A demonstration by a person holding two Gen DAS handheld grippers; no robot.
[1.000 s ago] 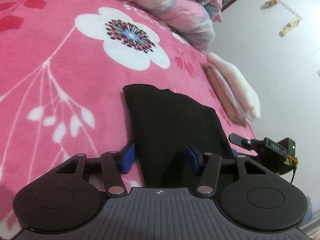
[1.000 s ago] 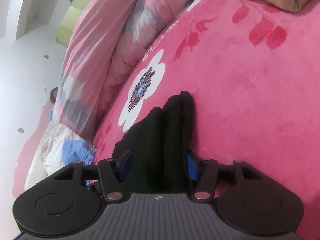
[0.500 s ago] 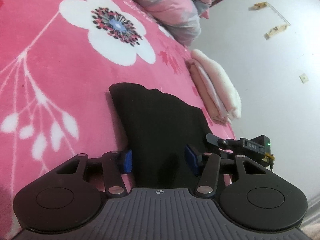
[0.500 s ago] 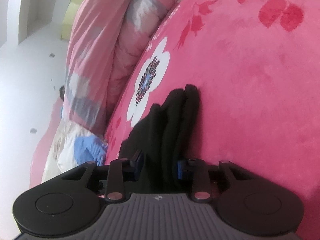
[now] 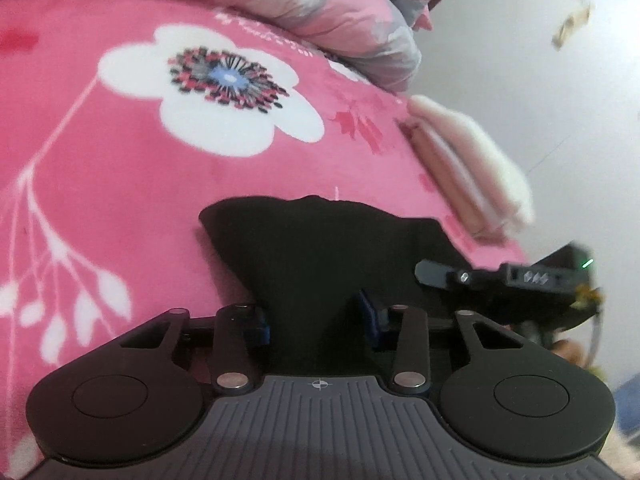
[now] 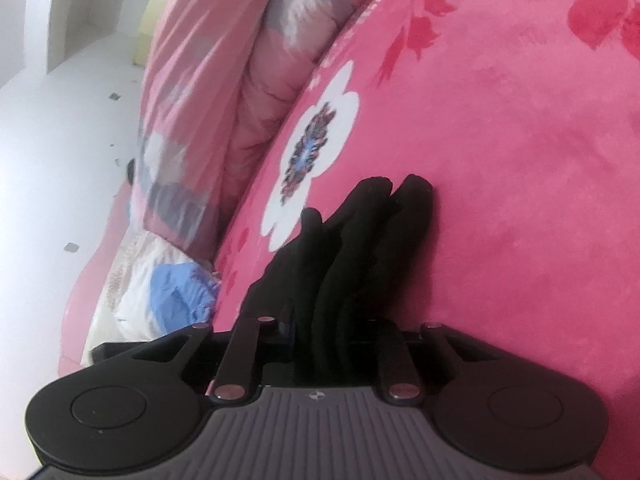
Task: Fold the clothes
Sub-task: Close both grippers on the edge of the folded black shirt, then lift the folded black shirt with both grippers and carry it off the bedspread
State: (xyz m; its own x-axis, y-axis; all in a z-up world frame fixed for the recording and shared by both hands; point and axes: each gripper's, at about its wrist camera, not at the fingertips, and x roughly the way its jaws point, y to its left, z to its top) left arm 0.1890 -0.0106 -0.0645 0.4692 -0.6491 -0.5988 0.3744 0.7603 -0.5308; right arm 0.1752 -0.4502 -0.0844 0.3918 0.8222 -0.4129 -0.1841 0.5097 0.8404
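Note:
A black garment (image 5: 328,248) lies folded on the pink flowered blanket (image 5: 120,168). My left gripper (image 5: 314,320) straddles its near end. The jaws are closing with the cloth filling the gap between the blue pads (image 5: 262,326), and the cloth there looks flat, not pinched. In the right wrist view the same garment (image 6: 360,240) stands in upright folds. My right gripper (image 6: 336,328) is closing too, its jaws narrow and squeezing the bunched cloth. Part of the right gripper's frame (image 5: 528,280) shows at the garment's right side in the left wrist view.
A stack of folded pale pink cloths (image 5: 472,176) lies by the bed's right edge, near the white wall (image 5: 560,100). A rolled pink and grey quilt (image 5: 340,12) lines the far side (image 6: 224,100). Blue cloth (image 6: 180,292) lies on white bedding beyond the bed's edge.
The right jaws have drawn in from wide apart onto the black cloth, which now stands bunched. The left jaws have narrowed a little, and that hand has shifted along the garment.

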